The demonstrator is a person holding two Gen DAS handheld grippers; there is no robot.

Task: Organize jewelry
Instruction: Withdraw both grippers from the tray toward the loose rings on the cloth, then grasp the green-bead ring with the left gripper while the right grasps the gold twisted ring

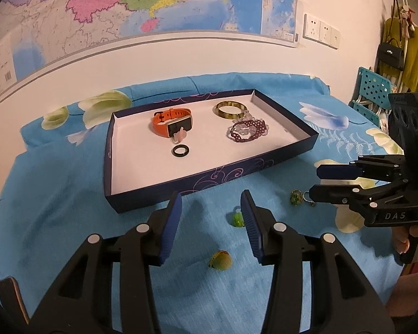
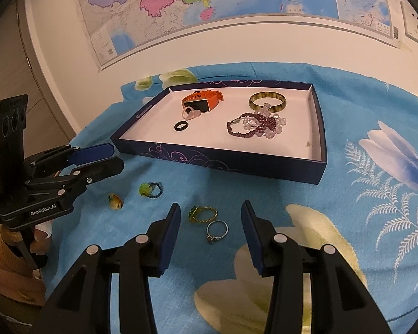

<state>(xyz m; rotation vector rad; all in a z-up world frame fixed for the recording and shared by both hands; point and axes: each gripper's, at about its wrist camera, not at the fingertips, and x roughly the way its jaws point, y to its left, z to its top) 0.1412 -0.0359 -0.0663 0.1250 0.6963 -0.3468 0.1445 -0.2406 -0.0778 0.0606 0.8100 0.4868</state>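
Jewelry split between tray [image 2: 317, 164] and blue floral cloth [image 2: 348, 105]. Inside tray, centre frame: orange watch [image 2: 202, 101], black ring [image 2: 180, 125], amber bangle [image 2: 267, 100], purple bead bracelet [image 2: 248, 125] tangled with clear beads [image 2: 277, 123]. On the cloth below the tray in the right wrist view: gold bead ring [image 2: 203, 213] and silver ring [image 2: 216, 230], lying between the fingers of the right gripper [image 2: 210, 232], partly open and empty, pads touching neither. Lower left of that frame: yellow-green ring [image 2: 150, 189] and orange-yellow piece [image 2: 115, 201], near the left gripper [image 2: 117, 157]. In the left wrist view, left gripper [image 1: 210, 225] likewise partly open, holding nothing, orange-yellow piece [image 1: 220, 260] on the cloth between its fingers and yellow-green ring [image 1: 238, 218] partly hidden by the right-hand pad. Right gripper [image 1: 317, 181] at right edge, beside gold bead ring [image 1: 296, 196]. Map [image 1: 153, 8] across the top.
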